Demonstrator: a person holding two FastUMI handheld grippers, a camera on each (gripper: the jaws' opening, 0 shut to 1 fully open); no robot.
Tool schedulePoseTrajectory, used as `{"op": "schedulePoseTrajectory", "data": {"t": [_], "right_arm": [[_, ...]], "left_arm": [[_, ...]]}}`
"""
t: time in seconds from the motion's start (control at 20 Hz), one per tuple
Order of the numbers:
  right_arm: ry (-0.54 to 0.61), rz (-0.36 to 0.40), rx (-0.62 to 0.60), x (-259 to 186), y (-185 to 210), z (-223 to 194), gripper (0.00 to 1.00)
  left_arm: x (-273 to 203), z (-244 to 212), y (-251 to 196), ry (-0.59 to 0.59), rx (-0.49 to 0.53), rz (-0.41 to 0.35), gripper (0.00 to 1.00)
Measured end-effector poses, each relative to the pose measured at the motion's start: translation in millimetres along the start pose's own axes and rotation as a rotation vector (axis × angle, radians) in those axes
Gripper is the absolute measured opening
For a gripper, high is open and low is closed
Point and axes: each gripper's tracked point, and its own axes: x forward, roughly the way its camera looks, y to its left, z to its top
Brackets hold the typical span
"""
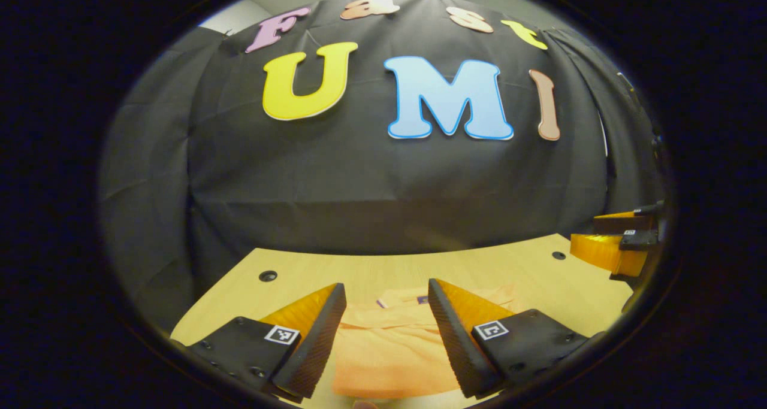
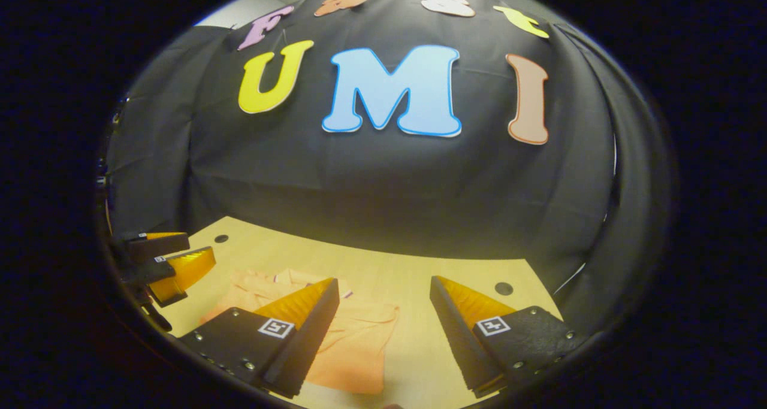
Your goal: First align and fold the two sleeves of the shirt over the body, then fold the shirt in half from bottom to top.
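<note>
An orange shirt (image 1: 383,349) lies folded into a compact rectangle on the wooden table (image 1: 371,271), collar end toward the far side. In the left gripper view my left gripper (image 1: 386,301) hovers open above it, the shirt showing between its fingers. At the right edge of that view the right gripper (image 1: 617,241) hangs over the table's right side. In the right gripper view my right gripper (image 2: 383,301) is open over bare wood, with the shirt (image 2: 353,343) below and left of it. The left gripper (image 2: 174,262) shows at that view's left edge, held above the table.
The table (image 2: 407,277) has small dark holes near its far corners (image 1: 268,275) (image 2: 503,288). The black cloth wall rises right behind its far edge and wraps both sides. Bare wood surrounds the shirt.
</note>
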Motion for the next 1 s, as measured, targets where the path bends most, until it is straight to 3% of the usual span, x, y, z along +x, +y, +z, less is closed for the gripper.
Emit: {"op": "schedulePoseTrajectory", "data": {"t": [0.25,0.35,0.5,1.0], "right_arm": [[-0.075,0.025,0.033,-57.1,16.6,17.3,0.94],[-0.103,0.006,0.038,-75.6,17.3,24.6,0.95],[-0.126,-0.041,0.016,-101.1,15.5,29.7,0.94],[-0.120,-0.135,0.005,-179.1,23.1,10.8,0.94]], "left_arm": [[-52.8,21.3,-4.5,-0.076,-0.005,0.010,0.94],[-70.4,32.7,-1.6,-0.107,-0.013,0.005,0.90],[-99.0,43.0,10.4,-0.137,-0.009,0.022,0.94],[-166.3,55.8,28.2,-0.186,0.006,0.050,0.88]]}}
